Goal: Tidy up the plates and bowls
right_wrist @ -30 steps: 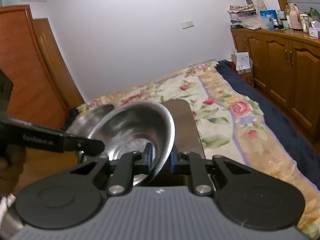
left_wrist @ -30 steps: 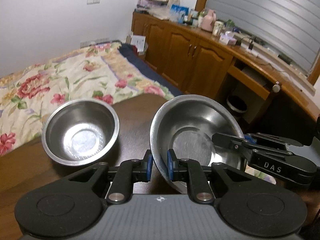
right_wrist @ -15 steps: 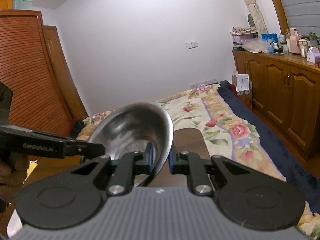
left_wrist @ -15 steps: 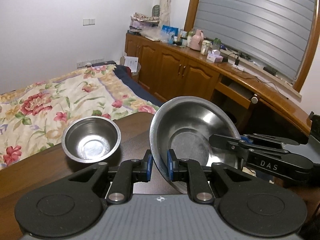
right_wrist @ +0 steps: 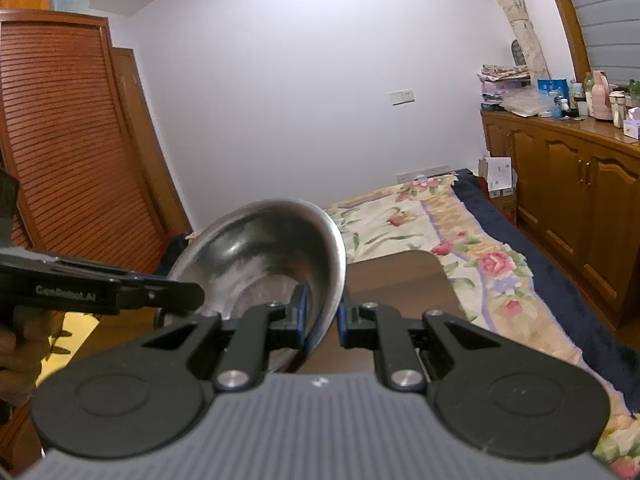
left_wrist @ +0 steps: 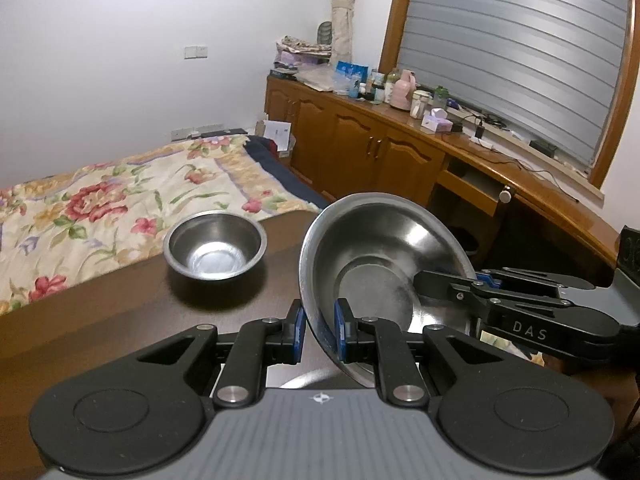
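Note:
A wide, shallow steel bowl [left_wrist: 380, 256] is held up in the air, tilted, by both grippers. My left gripper [left_wrist: 320, 330] is shut on its near rim. My right gripper [right_wrist: 322, 314] is shut on the opposite rim; its black fingers [left_wrist: 480, 292] reach in from the right in the left wrist view. The same bowl [right_wrist: 264, 248] fills the middle of the right wrist view, with the left gripper's fingers [right_wrist: 132, 294] across it. A smaller, deeper steel bowl [left_wrist: 215, 245] stands upright on the dark wooden table [left_wrist: 120, 320], left of the held bowl.
A bed with a floral cover [left_wrist: 100, 208] lies beyond the table's far edge. Wooden cabinets [left_wrist: 360, 152] with bottles and boxes on top run along the right wall. A slatted wardrobe [right_wrist: 60, 140] stands at the left. A steel rim [left_wrist: 308, 380] shows under the left gripper.
Both grippers have risen and pulled back with the wide bowl. The small bowl on the table now looks farther away and smaller.

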`<action>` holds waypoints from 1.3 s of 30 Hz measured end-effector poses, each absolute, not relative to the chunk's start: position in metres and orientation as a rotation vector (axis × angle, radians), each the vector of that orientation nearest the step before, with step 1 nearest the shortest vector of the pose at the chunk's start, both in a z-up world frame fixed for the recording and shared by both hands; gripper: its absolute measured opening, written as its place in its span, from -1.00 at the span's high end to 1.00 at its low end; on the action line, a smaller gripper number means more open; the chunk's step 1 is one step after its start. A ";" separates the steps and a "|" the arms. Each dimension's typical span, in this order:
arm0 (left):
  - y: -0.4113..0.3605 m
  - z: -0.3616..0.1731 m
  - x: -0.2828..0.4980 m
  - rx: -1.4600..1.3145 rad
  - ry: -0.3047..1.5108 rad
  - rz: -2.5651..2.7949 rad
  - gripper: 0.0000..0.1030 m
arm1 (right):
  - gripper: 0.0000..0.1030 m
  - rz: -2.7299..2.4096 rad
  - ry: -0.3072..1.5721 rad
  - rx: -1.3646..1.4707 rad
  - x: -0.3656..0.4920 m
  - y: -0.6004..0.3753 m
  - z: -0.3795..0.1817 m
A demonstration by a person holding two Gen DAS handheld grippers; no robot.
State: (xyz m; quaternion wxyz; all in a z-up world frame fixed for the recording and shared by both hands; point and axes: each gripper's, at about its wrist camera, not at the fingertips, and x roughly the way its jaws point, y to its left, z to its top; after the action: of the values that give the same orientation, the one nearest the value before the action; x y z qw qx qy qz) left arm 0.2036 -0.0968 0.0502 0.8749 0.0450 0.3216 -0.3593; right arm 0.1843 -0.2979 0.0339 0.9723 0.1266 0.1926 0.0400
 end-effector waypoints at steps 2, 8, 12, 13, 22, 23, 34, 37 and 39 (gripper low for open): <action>-0.091 0.047 0.199 0.088 0.677 -0.744 0.67 | 0.67 0.083 0.394 0.248 0.182 -0.292 0.031; -0.075 0.039 0.181 0.089 0.685 -0.727 0.67 | 0.67 0.102 0.427 0.245 0.175 -0.280 0.019; -0.064 0.028 0.170 0.079 0.696 -0.711 0.67 | 0.67 0.124 0.455 0.249 0.170 -0.271 0.011; -0.061 0.025 0.167 0.081 0.697 -0.706 0.67 | 0.67 0.130 0.461 0.253 0.168 -0.269 0.008; -0.039 -0.006 0.154 0.071 0.738 -0.658 0.66 | 0.67 0.170 0.498 0.232 0.151 -0.244 -0.008; -0.038 -0.008 0.151 0.075 0.740 -0.656 0.66 | 0.67 0.173 0.502 0.231 0.151 -0.242 -0.009; -0.041 -0.019 0.137 0.148 0.702 -0.631 0.65 | 0.67 0.175 0.518 0.159 0.143 -0.225 -0.019; -0.040 -0.020 0.138 0.143 0.695 -0.624 0.65 | 0.67 0.165 0.523 0.135 0.143 -0.222 -0.022; -0.040 -0.020 0.138 0.141 0.691 -0.623 0.65 | 0.66 0.158 0.525 0.127 0.143 -0.220 -0.023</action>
State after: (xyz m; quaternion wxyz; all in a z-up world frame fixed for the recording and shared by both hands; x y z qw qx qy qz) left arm 0.1380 -0.0405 -0.0198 0.8913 0.0682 0.3331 -0.3001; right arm 0.1429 -0.2203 -0.0229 0.9606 0.0628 0.2592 0.0778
